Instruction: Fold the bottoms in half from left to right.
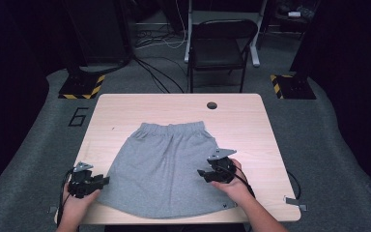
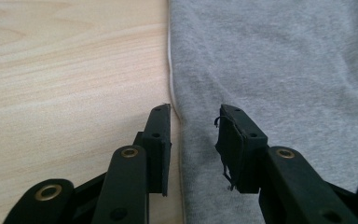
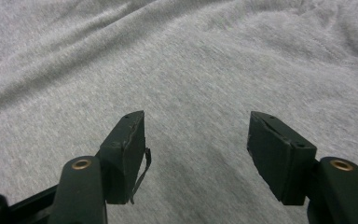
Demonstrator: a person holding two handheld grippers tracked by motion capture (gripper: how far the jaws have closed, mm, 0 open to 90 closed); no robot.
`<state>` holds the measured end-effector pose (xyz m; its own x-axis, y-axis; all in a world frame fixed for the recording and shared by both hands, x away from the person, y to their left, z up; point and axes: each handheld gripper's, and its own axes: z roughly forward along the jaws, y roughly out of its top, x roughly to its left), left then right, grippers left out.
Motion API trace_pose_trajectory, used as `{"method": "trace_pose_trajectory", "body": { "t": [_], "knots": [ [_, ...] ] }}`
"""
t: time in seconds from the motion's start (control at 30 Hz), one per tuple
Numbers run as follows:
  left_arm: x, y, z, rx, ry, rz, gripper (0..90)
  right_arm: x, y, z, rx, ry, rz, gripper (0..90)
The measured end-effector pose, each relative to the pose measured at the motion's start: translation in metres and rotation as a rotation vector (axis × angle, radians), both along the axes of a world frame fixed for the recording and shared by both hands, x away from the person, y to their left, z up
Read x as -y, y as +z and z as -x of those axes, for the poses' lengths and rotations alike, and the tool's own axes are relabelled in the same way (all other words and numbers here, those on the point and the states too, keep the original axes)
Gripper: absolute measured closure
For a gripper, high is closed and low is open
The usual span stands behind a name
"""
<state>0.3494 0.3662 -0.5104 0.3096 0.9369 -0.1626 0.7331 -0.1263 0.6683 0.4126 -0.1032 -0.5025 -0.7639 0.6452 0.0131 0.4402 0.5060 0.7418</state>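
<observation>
Grey skirt (image 1: 166,166) lies flat at centre of the desk (image 1: 251,121), waistband toward top of frame. Left gripper (image 2: 193,122) at lower left, fingers narrowly apart, straddling the skirt's side edge, gripping nothing. Right gripper (image 3: 196,128) at lower right over the cloth, fingers wide, empty.

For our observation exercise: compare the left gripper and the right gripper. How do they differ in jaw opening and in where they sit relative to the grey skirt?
The left gripper straddles the grey skirt at its side edge, one jaw over bare table; the right gripper is over cloth alone. The right gripper's jaws gape wider than the left gripper's. Both are open, holding nothing.
</observation>
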Motion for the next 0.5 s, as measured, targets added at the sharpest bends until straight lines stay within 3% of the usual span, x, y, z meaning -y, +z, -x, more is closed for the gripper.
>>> {"method": "trace_pose_trajectory", "body": {
  "t": [0.17, 0.27, 0.33, 0.5],
  "knots": [
    [-0.0017, -0.0016, -0.0008, -0.033, 0.007, 0.003, 67.1, -0.0006, -0.0004, 0.0001, -0.003, -0.005, 0.0, 36.3],
    [-0.0023, -0.0013, -0.0009, -0.033, 0.009, 0.0, 68.4, -0.0007, -0.0006, -0.0002, -0.005, -0.004, -0.002, 36.3],
    [0.0002, -0.0022, -0.0007, -0.033, 0.02, 0.024, 69.3, -0.0007, -0.0006, -0.0002, -0.006, -0.004, -0.002, 36.3],
    [0.0034, -0.0022, -0.0008, -0.029, -0.013, 0.003, 73.5, -0.0008, -0.0005, -0.0001, -0.01, -0.002, 0.003, 36.3]
  ]
}}
